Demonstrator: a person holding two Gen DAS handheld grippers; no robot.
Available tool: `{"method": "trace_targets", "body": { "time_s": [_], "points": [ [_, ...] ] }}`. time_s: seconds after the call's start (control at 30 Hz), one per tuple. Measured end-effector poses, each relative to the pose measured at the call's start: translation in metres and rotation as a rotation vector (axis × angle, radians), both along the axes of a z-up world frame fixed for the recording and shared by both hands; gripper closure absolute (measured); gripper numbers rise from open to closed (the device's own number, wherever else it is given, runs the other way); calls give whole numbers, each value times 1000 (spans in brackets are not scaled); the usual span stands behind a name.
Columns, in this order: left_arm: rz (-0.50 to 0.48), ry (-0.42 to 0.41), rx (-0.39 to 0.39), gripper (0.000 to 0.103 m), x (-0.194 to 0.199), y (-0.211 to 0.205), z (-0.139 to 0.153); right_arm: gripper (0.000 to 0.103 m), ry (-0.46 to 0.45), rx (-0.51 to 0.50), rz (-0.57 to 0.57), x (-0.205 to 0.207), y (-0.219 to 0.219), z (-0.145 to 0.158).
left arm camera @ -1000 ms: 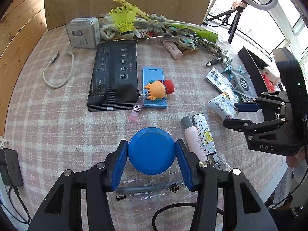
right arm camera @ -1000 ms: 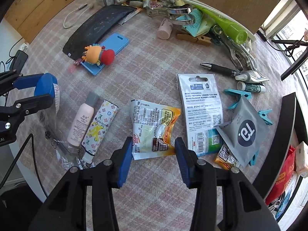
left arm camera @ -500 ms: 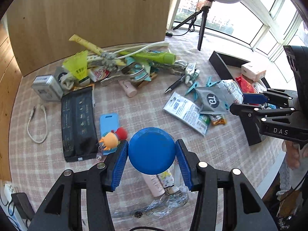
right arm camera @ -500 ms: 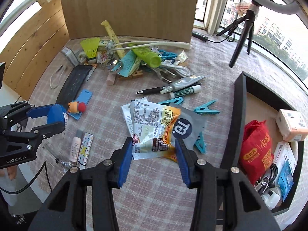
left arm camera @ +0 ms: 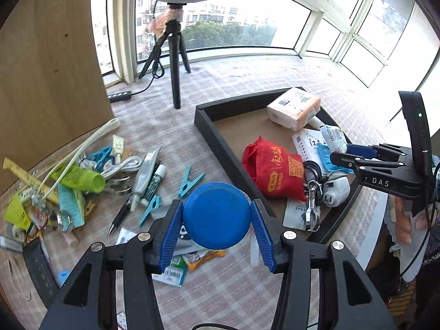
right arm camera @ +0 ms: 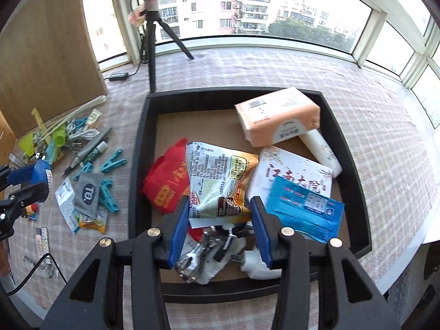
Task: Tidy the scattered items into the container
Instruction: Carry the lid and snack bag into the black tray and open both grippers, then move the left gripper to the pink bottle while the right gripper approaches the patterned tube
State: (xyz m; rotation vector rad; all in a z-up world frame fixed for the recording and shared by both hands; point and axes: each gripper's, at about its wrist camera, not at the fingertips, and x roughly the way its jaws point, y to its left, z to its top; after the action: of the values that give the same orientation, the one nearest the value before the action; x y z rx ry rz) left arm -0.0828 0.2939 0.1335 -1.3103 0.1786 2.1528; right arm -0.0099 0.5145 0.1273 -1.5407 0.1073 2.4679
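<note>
Our left gripper (left arm camera: 217,217) has its fingers clamped on a blue disc (left arm camera: 216,214), above the bench (left arm camera: 220,82) with the black tray (left arm camera: 220,143) at two o'clock. Our right gripper (right arm camera: 220,214) has its fingers clamped on a snack packet (right arm camera: 220,181), over the tray's clutter. Released here, the disc would likely miss the tray; the light packet could slide off the heap.

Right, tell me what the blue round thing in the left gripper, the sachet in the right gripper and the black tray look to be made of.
Blue round thing: probably moulded plastic, matte, one even colour with a soft sheen.
Sachet: thin printed plastic film, glossy; it creases and crumples between the pads.
Black tray: matte black walls, possibly foam or covered board; the floor looks like plain brown cardboard.
</note>
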Motion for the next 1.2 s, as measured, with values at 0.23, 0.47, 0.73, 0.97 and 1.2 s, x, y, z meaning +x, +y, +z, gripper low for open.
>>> {"method": "trace_targets", "body": {
  "time_s": [0.23, 0.47, 0.73, 0.97, 1.2],
  "points": [
    [-87, 22, -25, 55, -27, 76, 5, 61, -46, 46, -136, 24, 69, -12],
    [-136, 29, -37, 55, -44, 131, 8, 60, -60, 52, -198, 32, 103, -18],
    [-116, 28, -42, 50, -53, 147, 16, 50, -18, 78, -219, 30, 102, -11],
    [-85, 75, -48, 50, -52, 111, 37, 50, 58, 2, -177, 22, 81, 4],
    [19, 123, -47, 50, -51, 35, 69, 50, 123, -40, -65, 8, 43, 15]
  ]
}}
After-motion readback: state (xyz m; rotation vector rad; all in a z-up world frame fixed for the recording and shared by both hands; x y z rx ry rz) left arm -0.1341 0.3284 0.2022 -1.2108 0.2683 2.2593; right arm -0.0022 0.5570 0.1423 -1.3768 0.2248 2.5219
